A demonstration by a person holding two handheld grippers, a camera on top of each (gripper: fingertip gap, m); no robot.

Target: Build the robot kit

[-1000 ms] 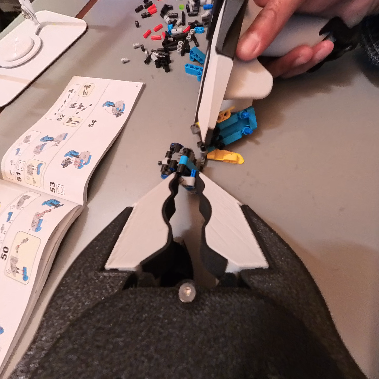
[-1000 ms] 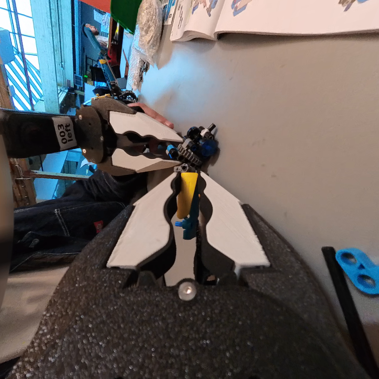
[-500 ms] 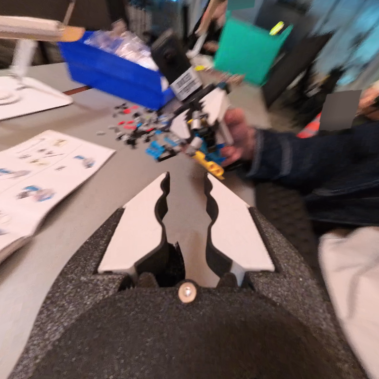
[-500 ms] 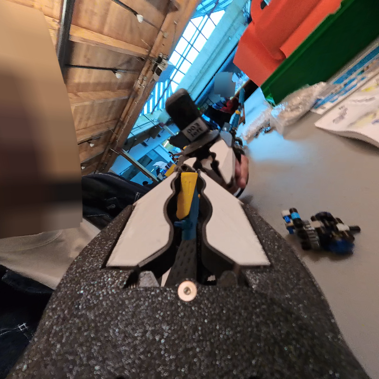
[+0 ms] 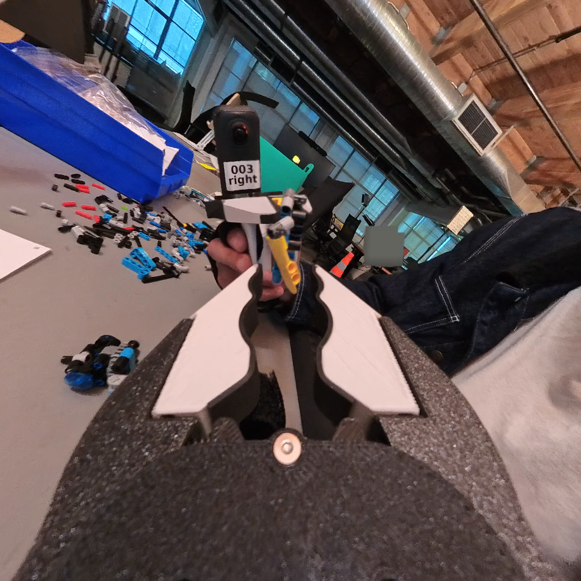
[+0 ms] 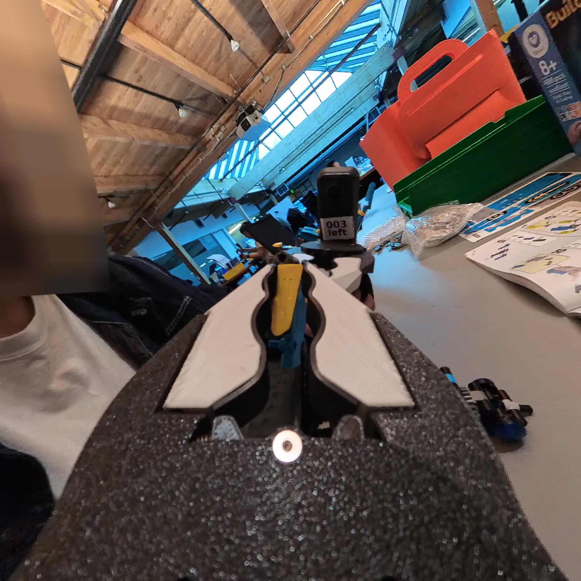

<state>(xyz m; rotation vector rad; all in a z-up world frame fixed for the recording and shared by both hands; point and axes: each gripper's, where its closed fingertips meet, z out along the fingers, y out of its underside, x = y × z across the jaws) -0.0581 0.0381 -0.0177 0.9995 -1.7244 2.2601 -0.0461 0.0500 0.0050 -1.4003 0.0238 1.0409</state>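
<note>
Left wrist view: the left hand-held gripper [image 5: 286, 276] is now raised and empty, jaws apart; the small black-and-blue assembly [image 5: 97, 366] it gripped a second ago lies on the desk [image 5: 78, 301]; farther off, the right hand-held gripper [image 6: 287, 267] remains clenched on the yellow-and-blue assembly [image 6: 284, 298].

Instruction booklet [image 6: 534, 270] cut by the right edge; loose bricks [image 5: 135, 229] too small to distinguish

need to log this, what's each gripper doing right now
left gripper: open, empty.
right gripper: shut on the yellow and blue piece.
</note>
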